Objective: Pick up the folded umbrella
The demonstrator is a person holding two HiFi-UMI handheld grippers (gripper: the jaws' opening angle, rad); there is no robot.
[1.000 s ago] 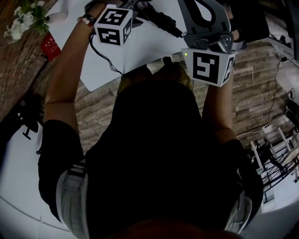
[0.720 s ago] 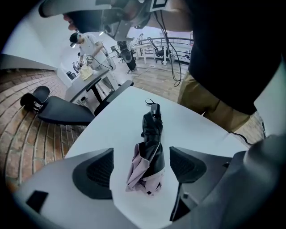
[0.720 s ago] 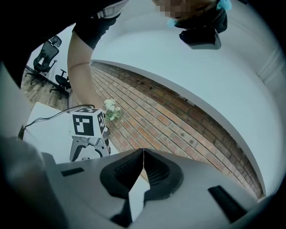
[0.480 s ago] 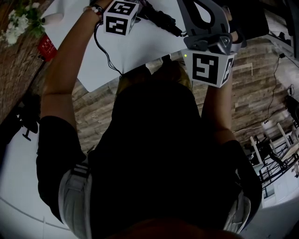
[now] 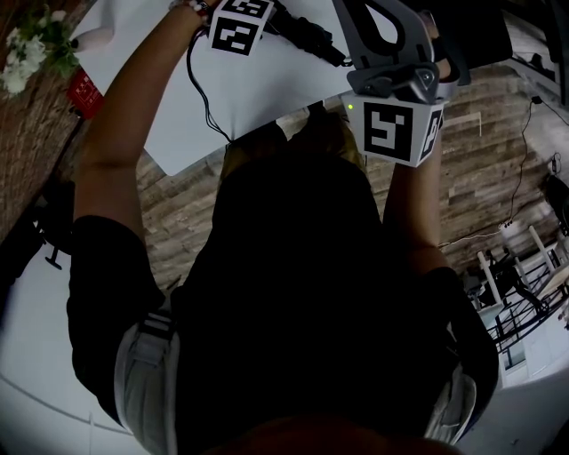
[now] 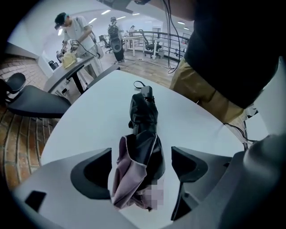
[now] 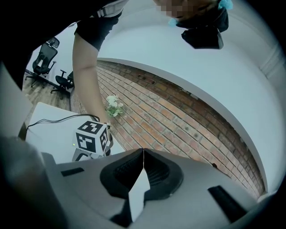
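Note:
The folded umbrella, black with a mauve lining, lies on the white table. My left gripper points steeply down over its near end. Its jaws are opening and stand either side of the fabric, and the pads do not press on it. In the head view the umbrella is a dark bundle at the table's top edge, beside the left gripper's marker cube. My right gripper is shut on nothing, held level off the table and facing a brick wall. Its marker cube hangs over the table's near edge.
A black cable runs across the table from the left gripper. White flowers and a red card sit by the wall. A black chair stands beside the table, with a person at another desk beyond.
In the head view the left gripper's cube has moved up the picture, toward the umbrella. The right gripper has kept still.

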